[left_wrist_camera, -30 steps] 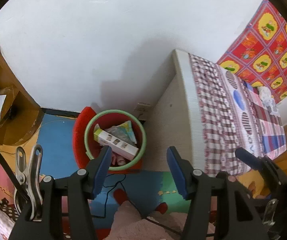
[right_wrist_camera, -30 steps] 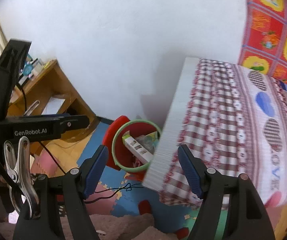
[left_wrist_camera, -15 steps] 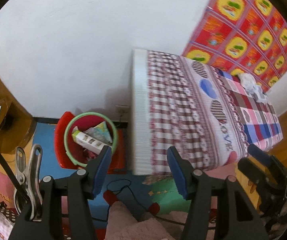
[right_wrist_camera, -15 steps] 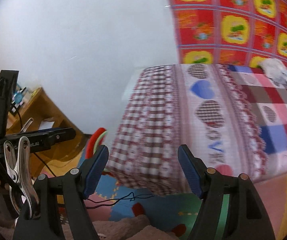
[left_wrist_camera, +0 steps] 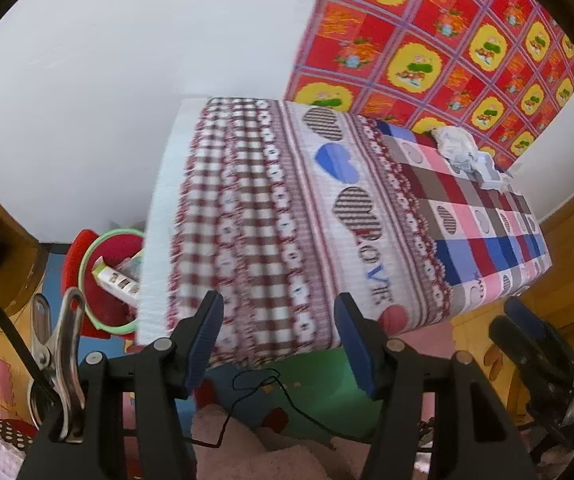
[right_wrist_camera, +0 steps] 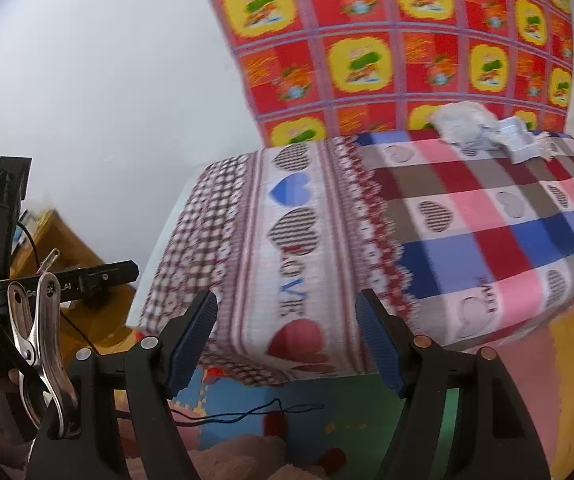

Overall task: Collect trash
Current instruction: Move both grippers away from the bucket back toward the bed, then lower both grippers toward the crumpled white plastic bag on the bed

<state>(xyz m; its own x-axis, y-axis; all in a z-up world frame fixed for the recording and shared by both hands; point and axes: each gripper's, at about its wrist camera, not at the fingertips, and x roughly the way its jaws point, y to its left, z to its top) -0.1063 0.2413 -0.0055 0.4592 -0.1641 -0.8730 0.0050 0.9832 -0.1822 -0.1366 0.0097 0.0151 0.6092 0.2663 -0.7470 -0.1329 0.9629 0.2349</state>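
Observation:
A pile of crumpled white paper and wrappers (left_wrist_camera: 465, 150) lies at the far end of the bed; it also shows in the right wrist view (right_wrist_camera: 483, 130). A red bin with a green rim (left_wrist_camera: 103, 280) stands on the floor left of the bed, holding a white carton and other trash. My left gripper (left_wrist_camera: 279, 340) is open and empty, facing the near end of the bed. My right gripper (right_wrist_camera: 287, 340) is open and empty, also facing the bed, well short of the pile.
The bed (right_wrist_camera: 427, 240) has a checked, heart-patterned sheet, with a red and yellow cloth (right_wrist_camera: 407, 40) on the wall behind. A wooden desk (right_wrist_camera: 63, 248) stands at left. Coloured foam mats (right_wrist_camera: 347, 412) cover the floor, with a thin black cord (right_wrist_camera: 247, 412).
Both grippers have swung right and up, away from the bin and toward the bed. The bin has slid to the left edge of the left view and out of the right view.

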